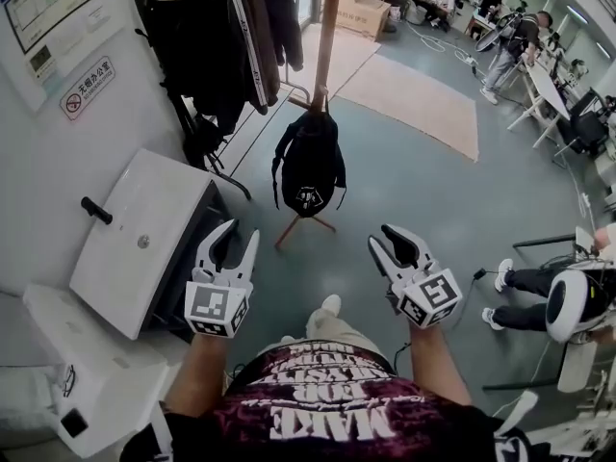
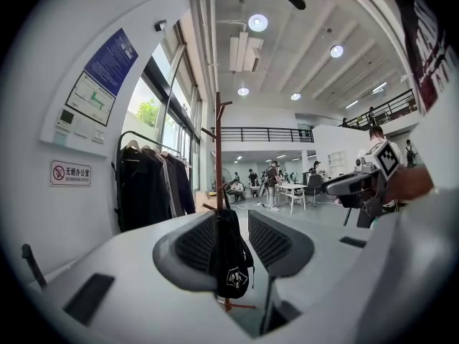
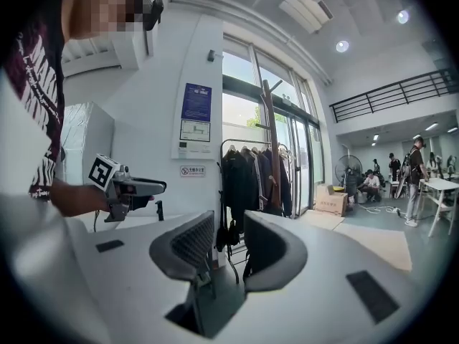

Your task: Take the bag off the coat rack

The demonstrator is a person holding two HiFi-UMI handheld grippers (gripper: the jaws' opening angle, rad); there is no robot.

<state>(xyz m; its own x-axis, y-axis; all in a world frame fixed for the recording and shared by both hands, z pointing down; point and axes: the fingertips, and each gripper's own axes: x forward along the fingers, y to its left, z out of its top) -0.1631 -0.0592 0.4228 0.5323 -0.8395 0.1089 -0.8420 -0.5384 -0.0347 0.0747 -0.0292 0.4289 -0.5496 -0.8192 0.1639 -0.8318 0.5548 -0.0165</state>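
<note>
A black bag [image 1: 310, 166] hangs from a low hook on the wooden coat rack [image 1: 327, 37], a short way above the floor. In the left gripper view the bag [image 2: 232, 267] shows through the gap between the jaws, still some distance off, with the coat rack pole [image 2: 218, 142] rising above it. My left gripper [image 1: 241, 231] is open and empty, below and left of the bag. To the bag's lower right my right gripper [image 1: 382, 236] is open and empty too. In the right gripper view the coat rack pole [image 3: 271, 142] stands ahead, and the left gripper [image 3: 133, 187] is at the left.
A clothes rail with dark coats [image 1: 231, 37] stands left of the rack against the wall. A white cabinet [image 1: 144, 239] and a white box [image 1: 87, 373] lie at my left. A seated person's legs [image 1: 529, 301] are at the right; a beige mat [image 1: 414, 99] lies beyond.
</note>
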